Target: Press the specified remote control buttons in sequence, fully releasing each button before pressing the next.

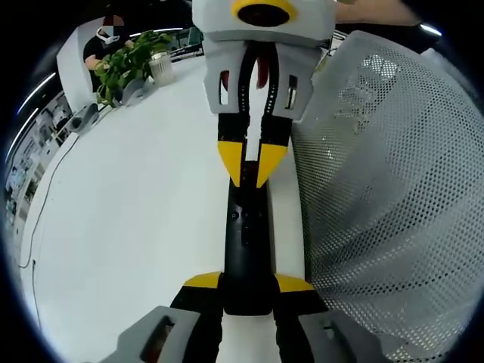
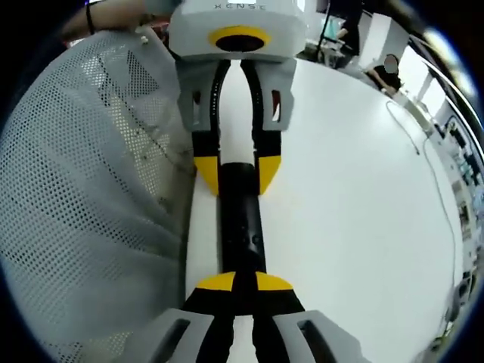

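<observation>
A long black remote control [image 1: 248,242] lies on the white table [image 1: 136,212], running lengthwise between the two grippers. My left gripper [image 1: 248,291] is shut on its near end, one yellow-tipped jaw on each side. From the far side my right gripper [image 1: 249,170] points its nearly touching yellow tips down at the remote's other end. In the right gripper view the remote [image 2: 242,219] shows small buttons on top. There my right gripper [image 2: 243,283] is shut with its tips over the remote's near end, and my left gripper [image 2: 238,174] clamps the far end.
A white mesh panel [image 1: 393,189], like a chair back, stands close along one side of the remote [image 2: 83,189]. A potted plant [image 1: 128,64] and a white cup [image 1: 161,68] sit at the table's far end. A thin cable [image 2: 423,151] crosses the table.
</observation>
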The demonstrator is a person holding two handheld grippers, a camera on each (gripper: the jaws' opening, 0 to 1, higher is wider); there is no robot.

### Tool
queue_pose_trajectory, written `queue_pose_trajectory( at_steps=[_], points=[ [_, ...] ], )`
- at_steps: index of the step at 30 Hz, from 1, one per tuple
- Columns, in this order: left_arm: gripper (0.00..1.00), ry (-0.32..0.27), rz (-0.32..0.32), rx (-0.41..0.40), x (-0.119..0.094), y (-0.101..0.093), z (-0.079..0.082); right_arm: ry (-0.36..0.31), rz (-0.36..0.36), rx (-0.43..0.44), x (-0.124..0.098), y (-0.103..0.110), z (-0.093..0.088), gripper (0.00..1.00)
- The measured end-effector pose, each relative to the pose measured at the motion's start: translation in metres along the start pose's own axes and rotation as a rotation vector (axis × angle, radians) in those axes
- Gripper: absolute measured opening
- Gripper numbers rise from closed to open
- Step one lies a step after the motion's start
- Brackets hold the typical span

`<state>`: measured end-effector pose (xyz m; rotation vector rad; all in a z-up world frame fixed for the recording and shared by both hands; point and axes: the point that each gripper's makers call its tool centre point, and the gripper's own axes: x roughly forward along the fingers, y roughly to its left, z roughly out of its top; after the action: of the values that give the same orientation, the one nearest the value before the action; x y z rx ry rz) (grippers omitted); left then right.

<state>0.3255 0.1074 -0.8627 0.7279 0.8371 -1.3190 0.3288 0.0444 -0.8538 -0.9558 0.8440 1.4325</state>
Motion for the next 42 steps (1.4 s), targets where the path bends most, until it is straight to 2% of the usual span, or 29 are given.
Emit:
queue_pose_trajectory(
  at_steps=[6,7,12,14,19,27,32,42],
  points=[
    [0.25,0.006,-0.001,0.003,0.0003,-0.0002,0.0001,-0.012,-0.012,0.042,-0.0006,-0.0016,-0.0019,0.04],
    [0.25,0.005,0.0,0.002,0.0003,0.0,0.0001,-0.029,-0.016,0.087,-0.0009,-0.0021,-0.0017,0.04],
    [0.25,0.001,0.003,-0.001,0.0001,-0.0002,-0.0002,-0.028,-0.032,0.038,-0.0017,0.001,-0.0014,0.04],
    [0.25,0.002,0.004,0.0,0.0,-0.0003,-0.0001,-0.03,-0.017,0.072,-0.0034,0.0,-0.0033,0.05],
    [0.25,0.004,0.003,-0.001,-0.0001,0.0002,0.0,-0.032,-0.014,0.081,-0.0031,-0.0001,-0.0042,0.04],
    [0.25,0.01,0.002,0.003,0.0001,0.0001,0.0,0.023,-0.035,0.044,-0.0012,-0.0022,-0.0027,0.01],
    [0.25,0.007,0.004,-0.001,-0.0001,0.0002,0.0,-0.033,-0.039,0.095,-0.0036,-0.0026,-0.0052,0.02],
    [0.25,0.004,0.003,0.0,-0.0002,0.0001,0.0004,-0.011,-0.055,0.039,-0.0042,-0.0016,-0.0042,0.0]
  ],
)
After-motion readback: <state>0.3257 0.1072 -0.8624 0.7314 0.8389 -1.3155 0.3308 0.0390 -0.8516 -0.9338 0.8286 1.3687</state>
